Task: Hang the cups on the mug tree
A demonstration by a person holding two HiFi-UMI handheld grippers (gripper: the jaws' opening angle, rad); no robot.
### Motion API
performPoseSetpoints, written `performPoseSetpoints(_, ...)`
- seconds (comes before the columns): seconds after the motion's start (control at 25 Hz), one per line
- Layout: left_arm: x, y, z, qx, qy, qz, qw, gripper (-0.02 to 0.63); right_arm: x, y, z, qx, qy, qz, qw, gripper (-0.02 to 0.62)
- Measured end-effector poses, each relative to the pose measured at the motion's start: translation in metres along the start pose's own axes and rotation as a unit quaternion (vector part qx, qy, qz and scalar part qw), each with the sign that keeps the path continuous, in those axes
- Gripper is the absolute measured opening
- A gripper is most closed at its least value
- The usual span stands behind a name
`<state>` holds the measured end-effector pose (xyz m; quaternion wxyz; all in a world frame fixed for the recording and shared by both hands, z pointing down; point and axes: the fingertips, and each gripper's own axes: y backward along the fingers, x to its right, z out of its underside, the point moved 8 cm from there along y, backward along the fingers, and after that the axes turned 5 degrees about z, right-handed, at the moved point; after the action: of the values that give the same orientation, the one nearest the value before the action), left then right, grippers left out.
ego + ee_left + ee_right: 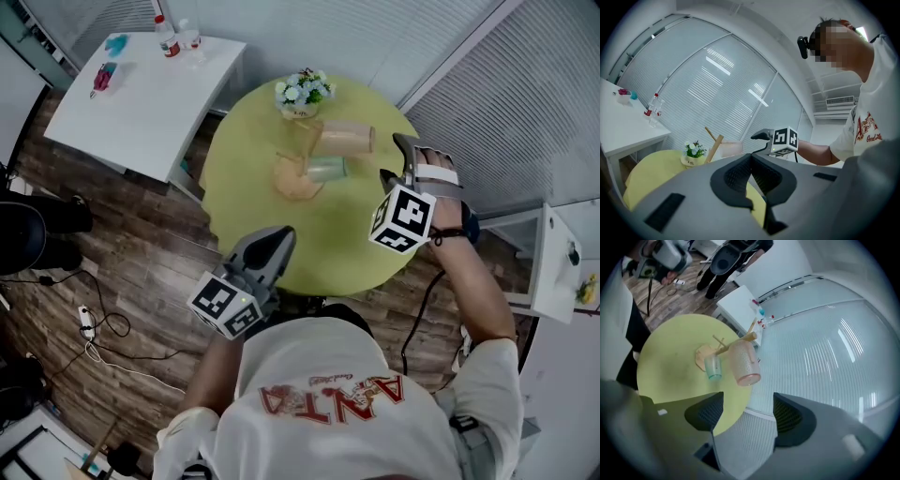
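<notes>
table (319, 234): mug tree (298, 180) centre | cups (347, 138) on tree | flowerpot (302, 97) behind

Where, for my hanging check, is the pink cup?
Head view, centre-right: the pink cup hangs on the mug tree, beside the green cup, near the flower pot.

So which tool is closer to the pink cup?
Right. The right tool is open and empty, just beside the pink cup. The left tool is shut, far off at the near edge of the yellow table.
</notes>
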<state>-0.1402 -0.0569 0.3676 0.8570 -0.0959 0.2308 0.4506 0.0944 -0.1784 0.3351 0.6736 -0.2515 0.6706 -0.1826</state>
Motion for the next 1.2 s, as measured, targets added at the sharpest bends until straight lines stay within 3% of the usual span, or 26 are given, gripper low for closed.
performPoseSetpoints(0.08,0.003,-0.004,-0.003,-0.003,-0.008,-0.001,1.0,0.009,0.003,0.014,0.009,0.037,-0.081,-0.014,0.996,0.313)
performPoseSetpoints(0.16,0.004,-0.009,-0.007,-0.009,-0.022,-0.004,0.9997,0.009,0.005,0.028,0.017,0.079,-0.173,-0.035,0.981,0.311)
performPoseSetpoints(0.32,0.01,-0.019,-0.017,-0.017,-0.064,-0.005,0.9978,0.009,0.007,0.056,0.039,0.151,-0.315,-0.026,0.937,0.144)
performPoseSetpoints(0.44,0.017,-0.026,-0.025,-0.021,-0.071,-0.015,0.9972,0.009,0.004,0.072,0.053,0.203,-0.413,-0.017,0.887,0.044)
performPoseSetpoints(0.52,0.022,-0.03,-0.031,-0.024,-0.075,-0.022,0.9966,0.009,0.0,0.079,0.061,0.236,-0.471,-0.011,0.85,0.018)
performPoseSetpoints(0.72,0.039,-0.04,-0.043,-0.027,-0.107,-0.02,0.9937,0.009,-0.016,0.09,0.072,0.326,-0.568,-0.035,0.755,0.002)
performPoseSetpoints(0.8,0.045,-0.041,-0.048,-0.023,-0.115,-0.023,0.9928,0.009,-0.024,0.096,0.074,0.356,-0.583,-0.048,0.729,0.002)
performPoseSetpoints(1.0,0.054,-0.04,-0.057,-0.017,-0.132,-0.039,0.9903,0.009,-0.036,0.108,0.076,0.387,-0.597,-0.05,0.701,0.002)
performPoseSetpoints(1.2,0.058,-0.041,-0.06,-0.021,-0.154,-0.049,0.9866,0.009,-0.031,0.118,0.075,0.403,-0.599,-0.04,0.69,0.002)
